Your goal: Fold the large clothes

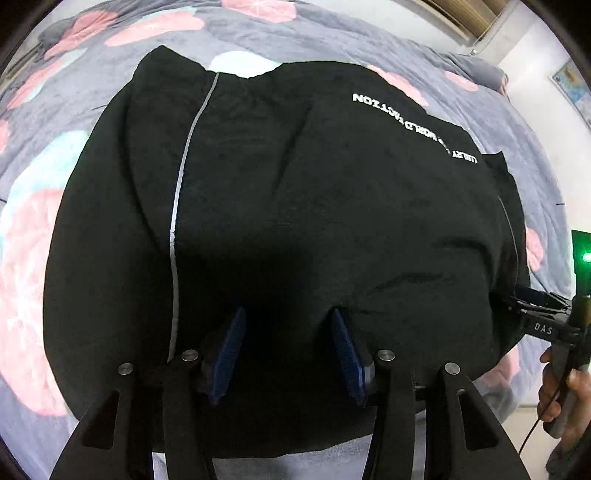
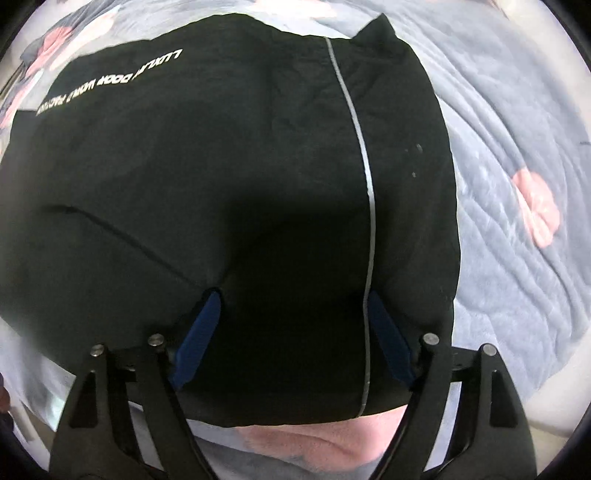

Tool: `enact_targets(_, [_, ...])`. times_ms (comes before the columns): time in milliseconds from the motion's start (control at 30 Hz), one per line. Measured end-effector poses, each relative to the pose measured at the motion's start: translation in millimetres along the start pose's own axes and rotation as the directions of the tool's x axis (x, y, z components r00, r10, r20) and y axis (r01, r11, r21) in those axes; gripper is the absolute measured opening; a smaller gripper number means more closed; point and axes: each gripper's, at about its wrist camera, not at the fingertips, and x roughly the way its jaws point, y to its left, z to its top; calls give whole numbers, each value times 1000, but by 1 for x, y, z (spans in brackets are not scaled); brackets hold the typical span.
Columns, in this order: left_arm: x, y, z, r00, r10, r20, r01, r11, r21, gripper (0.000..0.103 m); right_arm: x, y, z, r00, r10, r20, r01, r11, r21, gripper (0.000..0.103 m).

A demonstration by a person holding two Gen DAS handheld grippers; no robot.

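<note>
A large black garment (image 1: pixel 295 206) with white lettering and a thin grey stripe lies spread on the bed; it also fills the right wrist view (image 2: pixel 207 192). My left gripper (image 1: pixel 288 314) is open, its blue pads (image 1: pixel 231 350) apart over the garment's near edge. My right gripper (image 2: pixel 291 295) is open too, its blue pads (image 2: pixel 199 332) apart over the near edge beside the grey stripe (image 2: pixel 369 221). The right gripper also shows at the right edge of the left wrist view (image 1: pixel 532 310), at the garment's side. Whether cloth lies between the pads is hidden in shadow.
The bed is covered by a grey-blue quilt with pink and pale blue flowers (image 1: pixel 44 229), which surrounds the garment (image 2: pixel 517 166). A white wall with a window blind (image 1: pixel 480 22) stands at the far right. A hand (image 1: pixel 561 387) holds the right gripper's handle.
</note>
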Motion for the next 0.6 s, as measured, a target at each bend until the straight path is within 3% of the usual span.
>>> enact_targets(167, [-27, -8, 0, 998, 60, 5, -60, 997, 58, 52, -22, -7, 4, 1000, 20, -6, -20, 999, 30, 79])
enact_targets(333, [-90, -24, 4, 993, 66, 100, -73, 995, 70, 52, -75, -18, 6, 995, 87, 54, -92, 991, 102, 79])
enact_targets(433, [-131, -40, 8, 976, 145, 160, -156, 986, 56, 52, -111, -13, 7, 996, 46, 79, -55, 992, 116, 79])
enact_targets(600, [-190, -63, 8, 968, 99, 232, -107, 994, 24, 52, -158, 12, -3, 988, 20, 155, -37, 993, 108, 79])
